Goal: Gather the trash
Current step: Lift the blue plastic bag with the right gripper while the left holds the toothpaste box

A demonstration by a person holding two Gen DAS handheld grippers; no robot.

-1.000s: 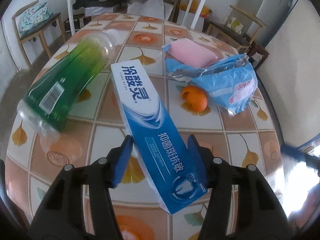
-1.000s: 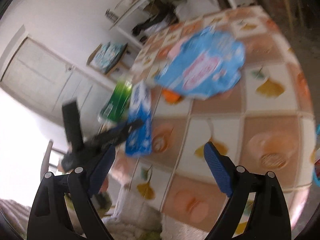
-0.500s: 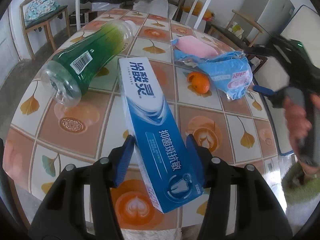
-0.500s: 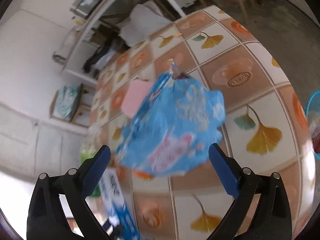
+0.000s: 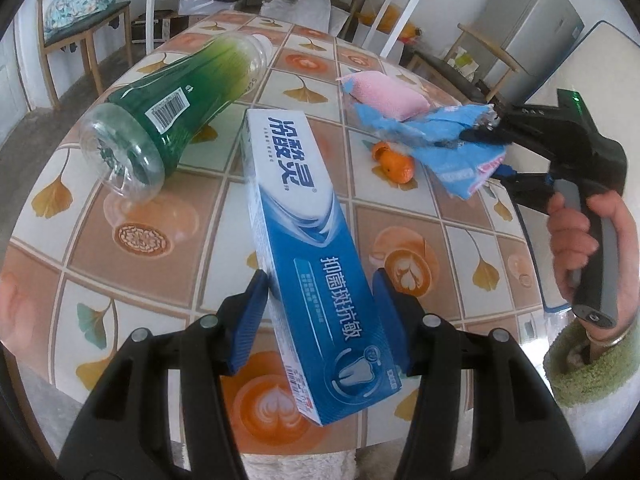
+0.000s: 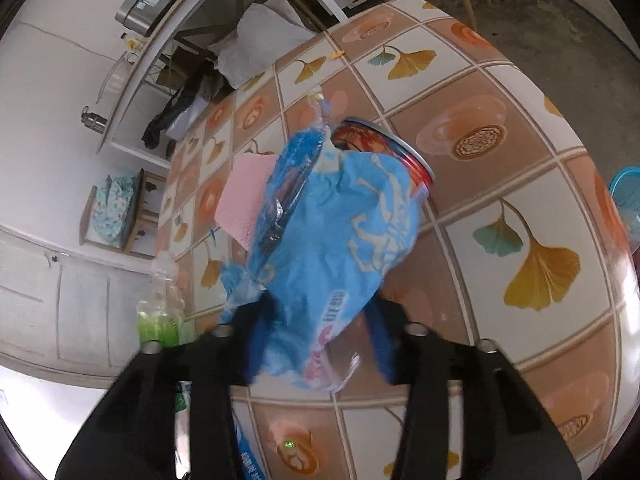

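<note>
counter (image 5: 168,280): tiled pattern of ginkgo leaves and coffee cups
bottle (image 5: 176,108): green, lying on its side
sponge (image 5: 386,98): pink, lying flat
orange (image 5: 394,162): near the sponge
can (image 6: 384,148): red, lying down

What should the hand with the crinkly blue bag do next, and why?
Probably lift it straight up. The right gripper has just been closing its jaws, and the blue wrapper now sits pinched between them. It still droops over a red can and the orange peel on the table, so rising first should keep those from being dragged.
</note>
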